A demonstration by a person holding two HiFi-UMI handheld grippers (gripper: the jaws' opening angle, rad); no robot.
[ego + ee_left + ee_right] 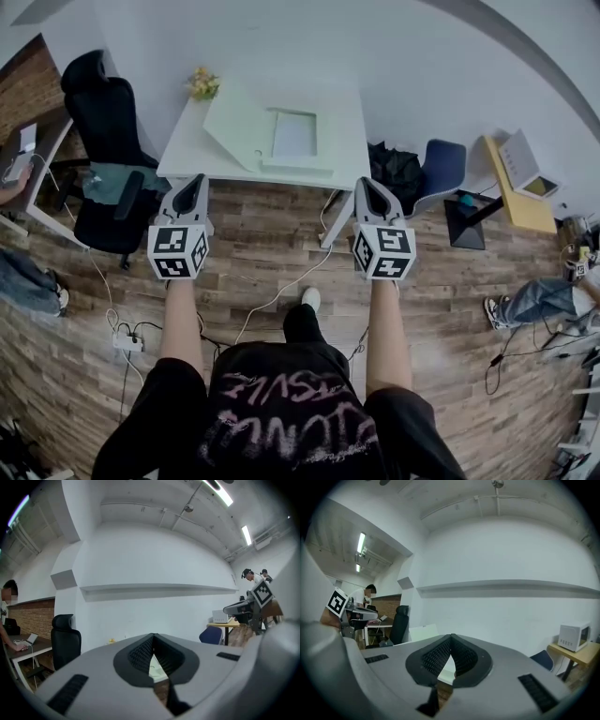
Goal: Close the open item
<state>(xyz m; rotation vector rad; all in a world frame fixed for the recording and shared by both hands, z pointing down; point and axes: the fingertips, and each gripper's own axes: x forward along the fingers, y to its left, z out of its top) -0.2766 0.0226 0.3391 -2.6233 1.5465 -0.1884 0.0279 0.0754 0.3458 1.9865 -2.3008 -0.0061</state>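
Note:
A pale, flat box (292,139) lies open on the white table (192,150) ahead of me, its lid (239,127) folded out to the left. Both grippers are held over the wooden floor, short of the table's near edge and apart from the box. My left gripper (190,192) is shut with nothing in it, and so is my right gripper (377,195). In the left gripper view the shut jaws (153,638) point at the table, with a sliver of the box (156,670) below them. The right gripper view shows its jaws (451,638) meeting at the tips.
A black office chair (103,122) stands left of the table, with yellow flowers (202,84) on the table's far left corner. A black bag (398,171), a blue chair (442,164) and a yellow desk (514,192) are to the right. Cables and a power strip (127,342) lie on the floor.

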